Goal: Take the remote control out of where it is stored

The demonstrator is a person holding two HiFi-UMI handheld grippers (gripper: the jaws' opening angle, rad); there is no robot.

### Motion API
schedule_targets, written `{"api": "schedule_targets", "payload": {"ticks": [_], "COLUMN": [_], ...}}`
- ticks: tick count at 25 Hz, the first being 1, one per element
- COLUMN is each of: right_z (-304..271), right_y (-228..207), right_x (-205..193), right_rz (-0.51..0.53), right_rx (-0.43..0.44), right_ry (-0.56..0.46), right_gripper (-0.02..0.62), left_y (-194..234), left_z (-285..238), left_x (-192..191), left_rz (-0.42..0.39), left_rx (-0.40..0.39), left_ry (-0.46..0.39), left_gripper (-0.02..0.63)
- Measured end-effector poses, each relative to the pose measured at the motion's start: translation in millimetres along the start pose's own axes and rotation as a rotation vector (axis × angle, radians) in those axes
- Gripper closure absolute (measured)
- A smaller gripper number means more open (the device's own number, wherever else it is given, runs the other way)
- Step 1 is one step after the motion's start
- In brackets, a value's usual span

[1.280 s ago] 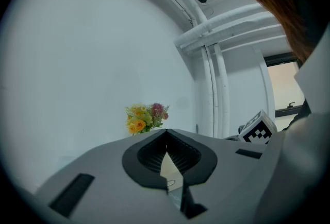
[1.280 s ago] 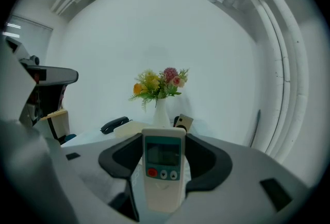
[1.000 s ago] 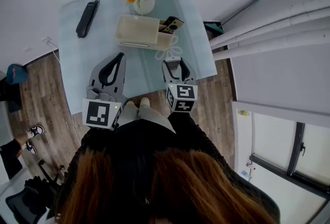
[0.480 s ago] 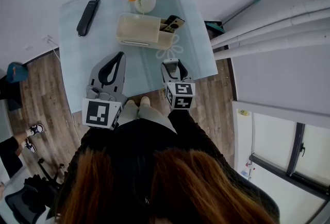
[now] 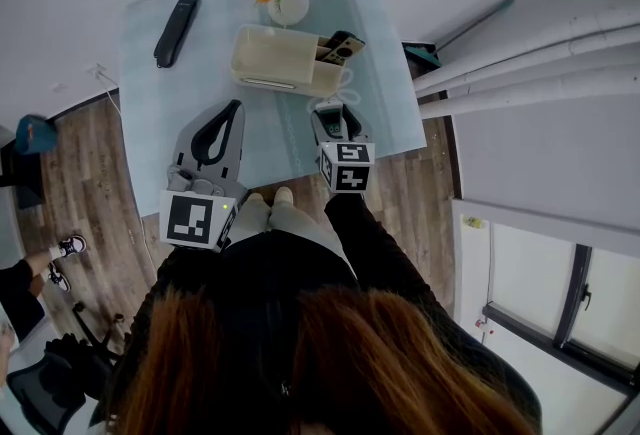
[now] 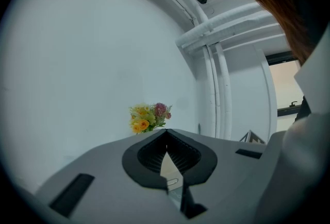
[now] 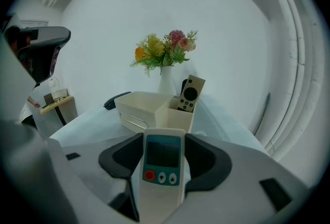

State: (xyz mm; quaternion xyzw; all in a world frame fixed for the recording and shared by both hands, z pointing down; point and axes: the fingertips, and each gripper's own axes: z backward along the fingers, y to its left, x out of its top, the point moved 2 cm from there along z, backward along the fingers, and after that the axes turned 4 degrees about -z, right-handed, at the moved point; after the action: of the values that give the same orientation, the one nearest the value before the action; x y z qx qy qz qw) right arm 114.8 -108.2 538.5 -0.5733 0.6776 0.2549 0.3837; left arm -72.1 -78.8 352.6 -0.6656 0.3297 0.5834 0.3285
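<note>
Right gripper view shows the right gripper [image 7: 164, 147] clamped on a white remote [image 7: 163, 166], which lies lengthwise between the jaws, its screen and three buttons facing up. Ahead of it on the table [image 7: 77, 125] stands a cream box [image 7: 142, 107]. A second remote [image 7: 190, 94], beige with a dark ring, stands tilted in the box's small right compartment, and a vase of flowers [image 7: 165, 50] stands behind. In the head view the right gripper [image 5: 332, 118] is over the table's near part, just before that compartment, and the left gripper [image 5: 212, 138] is over the table's near edge, well apart from the box. A black object [image 5: 175, 18] lies at the far left of the table. Left gripper view shows the left gripper [image 6: 166, 140] with its tips together and nothing between them.
</note>
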Motion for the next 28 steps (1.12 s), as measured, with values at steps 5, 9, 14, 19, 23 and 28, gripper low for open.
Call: {"api": "schedule_targets", "payload": {"ticks": [5, 9, 14, 19, 23, 28], "right_z": [-16, -31, -46, -55, -58, -60], "right_y": [-1, -5, -8, -4, -6, -8], "right_x": [-8, -18, -35, -44, -50, -53], "right_rz": [0.008, -0.011, -0.013, 0.007, -0.025, -0.051], "right_rx": [-0.002, -0.004, 0.003, 0.020, 0.028, 0.037], "right_ry": [0.038, 0.082, 0.146, 0.178, 0.202, 0.200], "right_gripper": [0.333, 0.334, 0.334, 0.334, 0.333, 0.333], "left_y": [2, 5, 6, 9, 10, 9], "left_z": [1, 0, 2, 6, 8, 10], "left_x": [-1, -1, -2, -3, -3, -4], "left_rz": [-0.001, -0.004, -0.007, -0.007, -0.007, -0.010], "left_rx": [0.005, 0.006, 0.012, 0.025, 0.029, 0.028], "left_ry": [0.006, 0.008, 0.015, 0.019, 0.018, 0.027], "left_gripper": [0.601, 0.601, 0.601, 0.601, 0.601, 0.601]}}
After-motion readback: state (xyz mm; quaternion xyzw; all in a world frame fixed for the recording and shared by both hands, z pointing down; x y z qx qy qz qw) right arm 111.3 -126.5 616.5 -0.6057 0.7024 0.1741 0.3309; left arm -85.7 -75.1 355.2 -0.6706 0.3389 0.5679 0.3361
